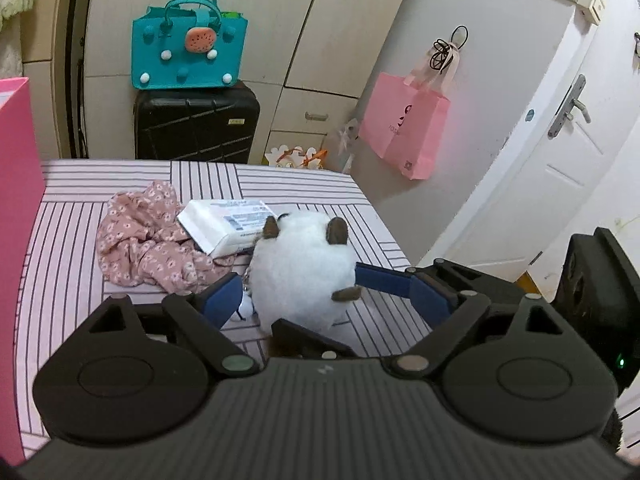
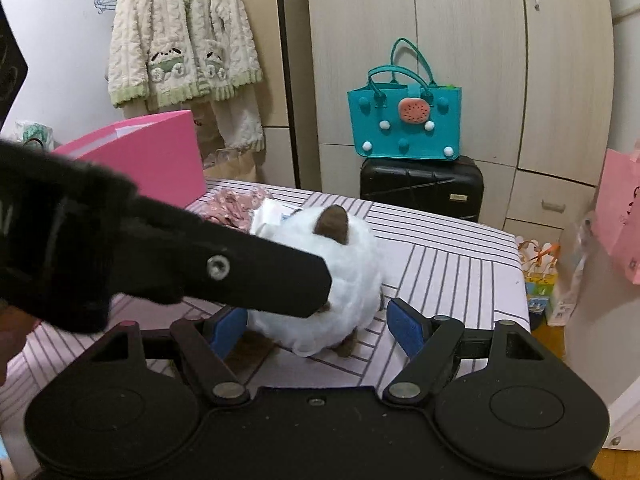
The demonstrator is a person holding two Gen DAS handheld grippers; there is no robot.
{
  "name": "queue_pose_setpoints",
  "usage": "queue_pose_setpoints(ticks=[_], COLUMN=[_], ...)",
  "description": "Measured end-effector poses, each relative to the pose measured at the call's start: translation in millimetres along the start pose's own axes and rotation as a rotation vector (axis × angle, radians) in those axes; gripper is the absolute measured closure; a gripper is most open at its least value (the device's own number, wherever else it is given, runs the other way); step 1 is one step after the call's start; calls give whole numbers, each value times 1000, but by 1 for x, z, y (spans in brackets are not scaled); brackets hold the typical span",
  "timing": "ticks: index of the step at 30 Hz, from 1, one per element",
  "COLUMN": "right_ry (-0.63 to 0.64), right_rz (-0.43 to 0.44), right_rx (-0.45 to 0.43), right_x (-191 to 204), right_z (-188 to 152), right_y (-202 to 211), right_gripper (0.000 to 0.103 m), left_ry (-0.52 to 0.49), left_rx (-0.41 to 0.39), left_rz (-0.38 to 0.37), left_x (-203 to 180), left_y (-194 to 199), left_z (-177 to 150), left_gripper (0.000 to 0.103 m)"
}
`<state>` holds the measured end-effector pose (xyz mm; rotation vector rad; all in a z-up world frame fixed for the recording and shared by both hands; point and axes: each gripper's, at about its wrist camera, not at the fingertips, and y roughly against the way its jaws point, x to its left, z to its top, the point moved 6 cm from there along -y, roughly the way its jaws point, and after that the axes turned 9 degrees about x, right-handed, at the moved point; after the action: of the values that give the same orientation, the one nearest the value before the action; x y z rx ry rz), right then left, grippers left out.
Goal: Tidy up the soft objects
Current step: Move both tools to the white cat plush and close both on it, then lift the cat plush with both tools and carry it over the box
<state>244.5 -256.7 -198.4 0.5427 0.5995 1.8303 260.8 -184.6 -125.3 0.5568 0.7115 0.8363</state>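
Observation:
A white plush toy (image 1: 300,272) with brown ears lies on the striped bed sheet (image 1: 68,248). My left gripper (image 1: 297,274) straddles it, open; the right blue pad (image 1: 384,280) brushes the fur, and the left pad stands just off it. In the right wrist view the same plush toy (image 2: 352,264) sits between the pads of my right gripper (image 2: 316,310), which is open, its right pad apart from the fur. A black finger of the left gripper (image 2: 260,276) crosses the toy's left side. Behind it lie a pink floral cloth (image 1: 148,236) and a white tissue pack (image 1: 228,224).
A pink box (image 2: 152,152) stands at the bed's left edge. Past the bed's far end a teal felt bag (image 1: 188,56) rests on a black suitcase (image 1: 196,124). On the wall at right hangs a pink paper bag (image 1: 404,128), beside a white door (image 1: 560,160).

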Motion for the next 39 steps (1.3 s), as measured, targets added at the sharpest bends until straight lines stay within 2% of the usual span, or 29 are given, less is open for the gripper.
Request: queue_pose_setpoints(ticks=[5,9,14,15,18,27,36,39], right_ry=[-11,-20,-29,-34,-32,-8,17,16], right_rz=[17,57,66,71,66,32,-5,-7], right_rx=[-3,21,17,15,2,-19,-40,-35], right_x=[-3,-4,-7,-7,-5,1,15,20], right_z=[1,0,0,0,0,-4,-10,-12], right_y=[-4,-7,-7,-8,-7,4,26,35], right_gripper=[22,24,33,34,36,38,38,39], left_ry=[-12,-26,2,5,-7,-41,-54,-49], left_rx=[-46,-54,-7,5,15,22,7,37], left_rz=[-10,-4,-1,-2,31,84,70,86], left_x=[-1,2,7,7,8,-1,-11,-14], left_y=[-3,-5,-15,-18,-21,-17,7,17], left_z=[3,7,7,6,5,-4,-16,-22], left_gripper=[25,26,32,37,45,47,48,51])
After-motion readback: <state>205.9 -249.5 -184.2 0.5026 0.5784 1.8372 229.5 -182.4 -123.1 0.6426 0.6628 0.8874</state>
